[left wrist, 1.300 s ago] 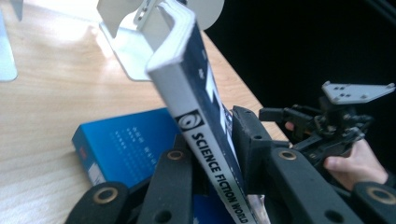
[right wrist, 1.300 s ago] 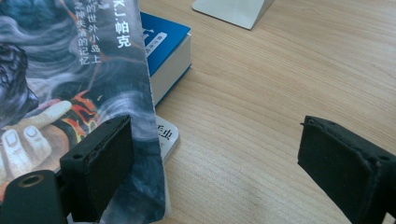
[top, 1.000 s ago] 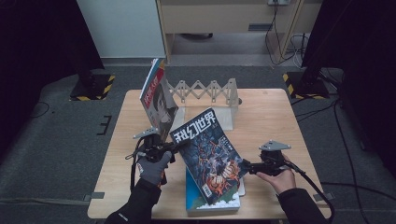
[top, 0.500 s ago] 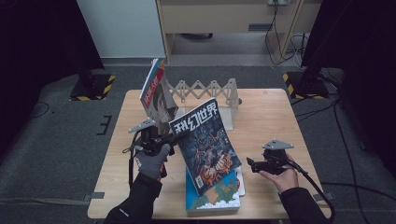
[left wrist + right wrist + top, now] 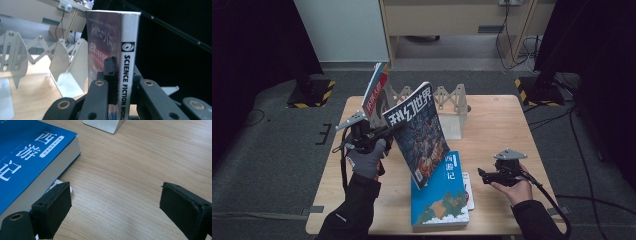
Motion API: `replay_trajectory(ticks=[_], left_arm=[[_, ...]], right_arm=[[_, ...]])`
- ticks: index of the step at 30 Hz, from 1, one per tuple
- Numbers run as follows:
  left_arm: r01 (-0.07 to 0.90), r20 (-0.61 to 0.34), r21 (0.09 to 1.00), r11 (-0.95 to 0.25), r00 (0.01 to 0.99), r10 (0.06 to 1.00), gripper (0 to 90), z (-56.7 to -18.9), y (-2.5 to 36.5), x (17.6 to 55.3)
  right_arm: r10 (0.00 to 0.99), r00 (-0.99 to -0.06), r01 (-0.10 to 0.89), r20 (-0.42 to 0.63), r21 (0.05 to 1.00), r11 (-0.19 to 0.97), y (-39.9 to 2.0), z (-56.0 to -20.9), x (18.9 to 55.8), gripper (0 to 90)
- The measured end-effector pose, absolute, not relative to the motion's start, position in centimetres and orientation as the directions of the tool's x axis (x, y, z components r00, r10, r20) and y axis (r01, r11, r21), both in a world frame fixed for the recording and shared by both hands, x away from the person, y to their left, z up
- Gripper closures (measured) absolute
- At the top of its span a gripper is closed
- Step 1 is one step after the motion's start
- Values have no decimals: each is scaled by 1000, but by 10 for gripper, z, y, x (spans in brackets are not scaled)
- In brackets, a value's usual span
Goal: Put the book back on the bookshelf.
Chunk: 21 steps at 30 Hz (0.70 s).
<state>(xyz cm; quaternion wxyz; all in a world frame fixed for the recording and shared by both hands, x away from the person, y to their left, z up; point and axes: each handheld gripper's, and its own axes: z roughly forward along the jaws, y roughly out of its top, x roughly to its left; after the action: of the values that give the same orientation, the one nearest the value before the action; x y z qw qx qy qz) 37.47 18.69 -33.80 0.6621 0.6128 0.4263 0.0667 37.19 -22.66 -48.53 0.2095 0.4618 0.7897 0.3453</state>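
Observation:
A dark-covered science fiction magazine (image 5: pixel 419 132) hangs tilted above the table, and my left gripper (image 5: pixel 394 129) is shut on its spine edge. In the left gripper view the white spine (image 5: pixel 128 62) stands upright between the black pads of that gripper (image 5: pixel 122 72). A blue book (image 5: pixel 439 192) lies flat on the table below the magazine. To its right my right gripper (image 5: pixel 482 175) rests low over the table, open, pointing at the book. Its jaws (image 5: pixel 117 207) have only bare wood between them, with the blue book (image 5: pixel 30 152) to their left.
An expanding white book rack (image 5: pixel 452 107) stands at the back of the wooden table (image 5: pixel 497 125), with another magazine (image 5: pixel 376 92) leaning in its left end. The rack's plates (image 5: pixel 65 65) are left of the held magazine. Something white (image 5: pixel 467 190) pokes out from under the blue book.
My left gripper has risen with the magazine, lifting it off the blue book and swinging it more upright toward the rack. The right gripper has stayed in place.

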Motion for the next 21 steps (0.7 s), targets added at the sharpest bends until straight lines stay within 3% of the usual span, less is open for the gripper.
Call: replay_trajectory(ticks=[21], left_arm=[[313, -443, 896, 315, 603, 663, 824, -302, 229, 381]], right_arm=[[875, -483, 586, -27, 732, 347, -228, -488, 374, 108]])
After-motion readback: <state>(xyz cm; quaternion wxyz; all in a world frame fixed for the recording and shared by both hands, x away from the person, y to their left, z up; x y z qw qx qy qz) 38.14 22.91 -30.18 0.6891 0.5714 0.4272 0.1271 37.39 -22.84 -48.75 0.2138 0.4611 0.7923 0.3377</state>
